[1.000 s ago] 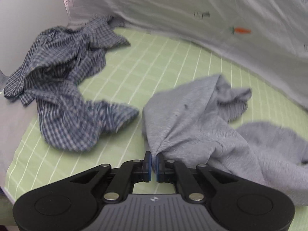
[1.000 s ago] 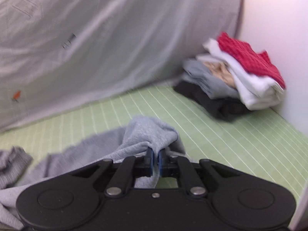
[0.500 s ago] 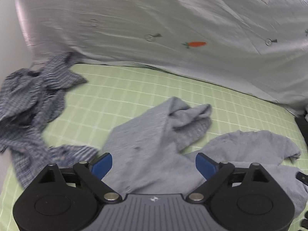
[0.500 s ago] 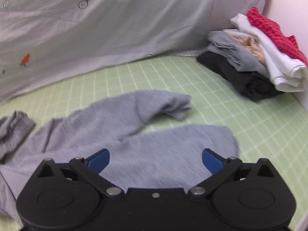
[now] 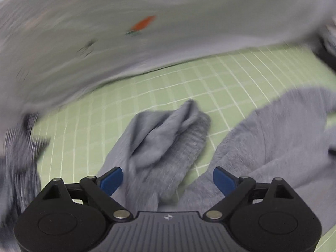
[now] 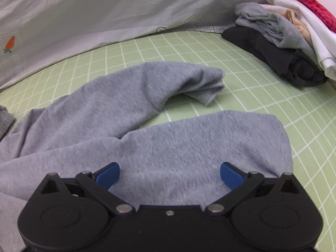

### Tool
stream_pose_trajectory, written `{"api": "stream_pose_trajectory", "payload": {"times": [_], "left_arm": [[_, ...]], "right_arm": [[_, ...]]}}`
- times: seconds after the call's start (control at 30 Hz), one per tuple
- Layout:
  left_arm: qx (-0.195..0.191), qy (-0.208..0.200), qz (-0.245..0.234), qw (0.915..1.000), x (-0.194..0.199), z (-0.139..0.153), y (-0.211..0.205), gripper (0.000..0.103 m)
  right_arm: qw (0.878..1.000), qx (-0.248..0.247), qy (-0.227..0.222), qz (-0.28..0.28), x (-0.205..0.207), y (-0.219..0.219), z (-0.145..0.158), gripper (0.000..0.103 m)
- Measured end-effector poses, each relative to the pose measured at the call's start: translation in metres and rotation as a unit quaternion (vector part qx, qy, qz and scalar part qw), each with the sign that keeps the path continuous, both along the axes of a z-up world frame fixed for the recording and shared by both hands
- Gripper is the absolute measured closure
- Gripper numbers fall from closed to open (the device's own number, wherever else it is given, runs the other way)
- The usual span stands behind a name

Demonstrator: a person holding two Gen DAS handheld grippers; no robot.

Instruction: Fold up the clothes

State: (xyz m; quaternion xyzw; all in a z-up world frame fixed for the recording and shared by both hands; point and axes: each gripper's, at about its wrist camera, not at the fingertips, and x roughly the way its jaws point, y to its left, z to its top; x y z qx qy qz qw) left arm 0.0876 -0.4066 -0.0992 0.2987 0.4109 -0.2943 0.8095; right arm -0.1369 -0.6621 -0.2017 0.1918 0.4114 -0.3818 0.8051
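left gripper [image 5: 167, 177] released | right gripper [image 6: 169, 176] released | grey sweatshirt [image 6: 147, 138] dropped flat

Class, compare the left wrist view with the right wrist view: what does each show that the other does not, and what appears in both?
Only the left wrist view shows the open left gripper, the ribbed cuff of the grey sweatshirt's bunched sleeve, and a blurred checked shirt at the left edge.

Only the right wrist view shows the open right gripper, the other sleeve lying curved, and the full stack of folded clothes topped by a red garment.

Both show the grey sweatshirt, the green checked sheet and the pale carrot-print cloth behind.
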Motion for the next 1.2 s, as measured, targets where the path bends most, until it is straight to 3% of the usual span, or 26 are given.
{"api": "stream_pose_trajectory", "payload": {"times": [0.1, 0.17, 0.27, 0.37, 0.4, 0.43, 0.47, 0.5, 0.57, 0.73, 0.87, 1.0, 1.1, 1.2], "left_arm": [[0.061, -0.04, -0.078, 0.9943, -0.005, -0.018, -0.017, 0.028], [0.098, -0.053, -0.124, 0.986, -0.012, -0.033, -0.023, 0.03], [0.113, -0.034, -0.148, 0.9819, -0.015, -0.048, -0.022, 0.03], [0.118, -0.035, -0.133, 0.9834, -0.012, -0.059, -0.017, 0.036], [0.118, -0.041, -0.117, 0.9852, -0.01, -0.058, -0.015, 0.05], [0.118, -0.048, -0.101, 0.9867, -0.007, -0.057, -0.014, 0.079], [0.117, -0.054, -0.085, 0.988, -0.004, -0.056, -0.012, 0.096], [0.113, -0.056, -0.066, 0.9897, 0.001, -0.053, -0.009, 0.103], [0.073, -0.033, -0.035, 0.9962, 0.013, -0.041, 0.004, 0.103], [0.04, -0.083, 0.026, 0.9954, 0.026, -0.006, 0.044, 0.103], [-0.022, -0.016, 0.037, 0.999, 0.032, 0.01, 0.076, 0.098], [-0.006, -0.026, 0.046, 0.9986, 0.019, 0.002, 0.082, 0.102], [-0.015, -0.015, 0.081, 0.9965, 0.02, -0.004, 0.096, 0.103], [-0.02, -0.041, 0.116, 0.9922, 0.015, 0.004, 0.115, 0.103]], "right_arm": [[1.0, -0.003, 0.001, -0.001, 0.003, 0.001, -0.003, 0.0], [1.0, -0.004, 0.002, -0.001, 0.005, 0.002, -0.004, 0.0], [1.0, -0.002, 0.003, -0.002, 0.008, 0.001, -0.004, 0.0], [1.0, -0.002, 0.005, -0.001, 0.007, 0.002, -0.004, 0.0], [1.0, -0.002, 0.005, -0.001, 0.007, 0.002, -0.004, 0.0], [1.0, -0.002, 0.007, 0.0, 0.007, 0.003, -0.004, 0.0], [1.0, -0.002, 0.009, 0.002, 0.007, 0.005, -0.004, 0.0], [1.0, -0.003, 0.011, 0.003, 0.006, 0.006, -0.003, 0.0], [1.0, -0.004, 0.015, 0.005, 0.005, 0.009, -0.002, 0.0], [1.0, -0.004, 0.017, 0.012, 0.002, 0.018, 0.003, 0.0], [1.0, -0.004, 0.016, 0.017, -0.002, 0.029, 0.007, 0.0], [0.999, -0.004, 0.021, 0.024, -0.002, 0.04, 0.007, 0.0], [1.0, -0.004, 0.019, 0.025, -0.002, 0.049, 0.008, 0.0], [0.999, -0.008, 0.021, 0.026, -0.003, 0.053, 0.01, 0.0]]}}
